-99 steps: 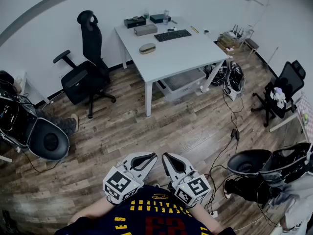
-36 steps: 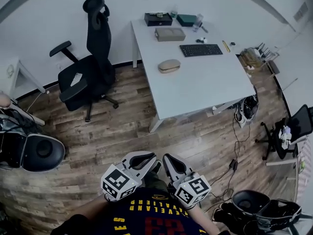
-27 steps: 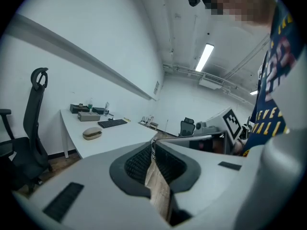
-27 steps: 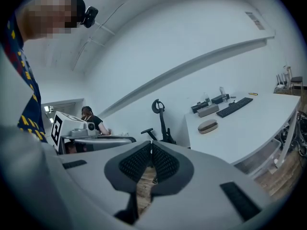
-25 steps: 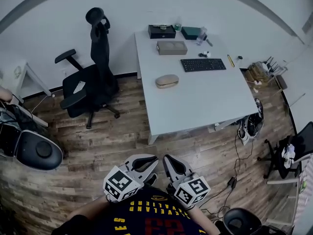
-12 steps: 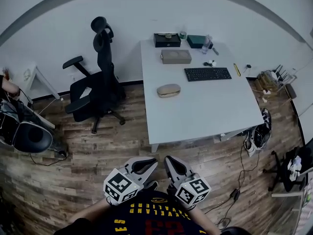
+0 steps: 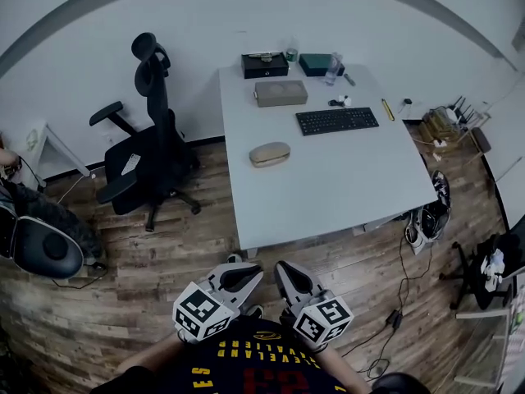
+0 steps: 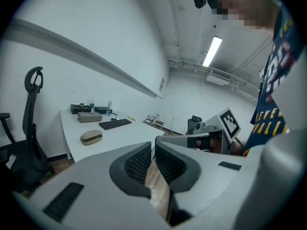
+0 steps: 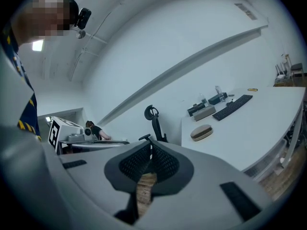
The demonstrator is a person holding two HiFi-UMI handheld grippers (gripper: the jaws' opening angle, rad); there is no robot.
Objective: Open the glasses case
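Spreading beneath everything, the wooden floor [image 7: 164, 245] took up most of the head view, and on it, against the far wall, stood the white surface [image 7: 328, 187] with a black office chair [image 7: 143, 150] just beside its left edge. Toward the back of the surface lay a black keyboard [image 7: 337, 121], with a tan box [image 7: 280, 93] and a darker box [image 7: 264, 64] behind it. Both claws were held low and close to the person's body, well apart from the surface and over the floor: the left claw [image 7: 248, 272] had its jaws drawn nearly together with only a thin slit between the pads and nothing in it, and the right claw [image 7: 283, 269] had its jaws closed tip to tip, likewise empty. The glasses case [image 7: 270, 153], small and beige, sat alone on the left part of the surface, nearer the front than the keyboard, with its lid down. Judging by that, none of the task was done: neither claw had reached the case, and what remained was the approach to the surface, steadying the case, and lifting its lid.
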